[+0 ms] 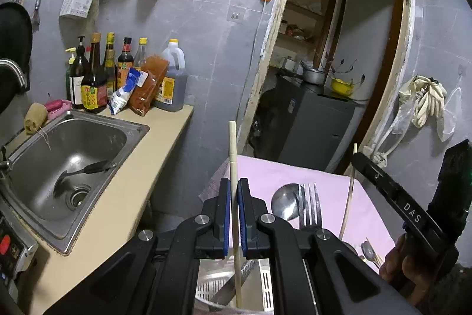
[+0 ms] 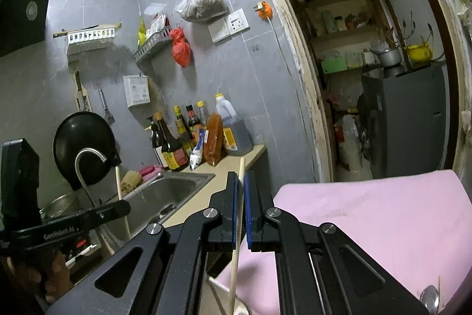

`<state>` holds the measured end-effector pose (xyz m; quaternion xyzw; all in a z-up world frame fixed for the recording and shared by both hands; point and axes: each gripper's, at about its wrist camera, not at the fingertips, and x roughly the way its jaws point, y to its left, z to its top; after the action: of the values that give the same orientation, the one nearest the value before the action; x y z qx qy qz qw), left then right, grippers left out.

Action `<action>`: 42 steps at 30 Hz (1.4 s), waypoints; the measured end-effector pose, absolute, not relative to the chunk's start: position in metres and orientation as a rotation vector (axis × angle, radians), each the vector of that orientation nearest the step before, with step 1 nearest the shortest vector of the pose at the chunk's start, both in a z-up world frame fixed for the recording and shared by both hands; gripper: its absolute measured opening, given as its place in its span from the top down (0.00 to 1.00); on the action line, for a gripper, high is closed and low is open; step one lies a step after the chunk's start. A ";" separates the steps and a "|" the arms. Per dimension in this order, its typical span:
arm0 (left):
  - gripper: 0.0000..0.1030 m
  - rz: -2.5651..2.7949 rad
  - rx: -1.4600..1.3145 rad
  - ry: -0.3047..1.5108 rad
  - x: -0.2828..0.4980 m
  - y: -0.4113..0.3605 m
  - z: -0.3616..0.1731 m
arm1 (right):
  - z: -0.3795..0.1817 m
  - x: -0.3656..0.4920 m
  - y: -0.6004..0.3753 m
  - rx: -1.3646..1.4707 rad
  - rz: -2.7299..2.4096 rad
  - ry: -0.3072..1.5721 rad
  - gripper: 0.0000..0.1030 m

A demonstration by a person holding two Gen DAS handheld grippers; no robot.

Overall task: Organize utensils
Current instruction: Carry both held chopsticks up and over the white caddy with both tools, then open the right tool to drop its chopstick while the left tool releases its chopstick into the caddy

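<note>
Both hands are raised, each clamping one chopstick. Left hand-held gripper: blue pads pressed together on a pale chopstick held upright; its blunt top stands well above the fingertips, its lower length drops past the jaws toward a perforated metal holder directly below. Right hand-held gripper: pads likewise closed on a second chopstick, slightly tilted, top just clearing the fingertips, lower end running down out of view.

Just right of the left gripper, a spoon and a fork lie touching on a pink cloth that covers the small table; the fork overlaps the spoon's bowl. The cloth's far edge ends short of the doorway; open floor lies between.

Left of both grippers, the bench runs back to the grey wall. Its near edge is bare; a steel sink is set into it, with a dark utensil lying in the basin. Bottles crowd the back corner. An open gap separates bench edge from the cloth-covered table.
</note>
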<state>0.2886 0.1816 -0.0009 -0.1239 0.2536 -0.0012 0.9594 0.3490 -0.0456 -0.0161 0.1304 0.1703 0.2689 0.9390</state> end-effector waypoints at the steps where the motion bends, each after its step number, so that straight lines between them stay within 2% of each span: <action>1: 0.94 -0.005 -0.251 0.520 0.289 0.182 -0.001 | -0.017 0.348 -0.046 0.267 0.549 0.353 0.95; 19: 0.95 -0.051 -0.247 0.613 0.290 0.176 -0.014 | -0.022 0.332 -0.057 0.271 0.559 0.442 0.94; 21: 0.95 -0.055 -0.246 0.621 0.289 0.174 -0.016 | -0.023 0.331 -0.059 0.275 0.554 0.451 0.90; 23: 0.95 -0.059 -0.246 0.628 0.288 0.172 -0.018 | -0.023 0.330 -0.060 0.282 0.549 0.458 0.77; 24: 0.95 -0.059 -0.248 0.628 0.287 0.172 -0.019 | -0.023 0.328 -0.062 0.288 0.548 0.457 0.74; 30: 0.95 -0.066 -0.248 0.632 0.284 0.168 -0.018 | -0.019 0.319 -0.069 0.288 0.533 0.455 0.72; 32: 0.94 -0.071 -0.244 0.628 0.282 0.165 -0.016 | -0.016 0.314 -0.075 0.291 0.524 0.449 0.66; 42: 0.94 -0.119 -0.217 0.601 0.270 0.128 0.002 | 0.000 0.292 -0.119 0.276 0.458 0.426 0.48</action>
<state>0.2696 0.1284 0.0022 -0.1067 0.2953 -0.0584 0.9476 0.2917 -0.1194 -0.0002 0.1354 0.2090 0.2246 0.9421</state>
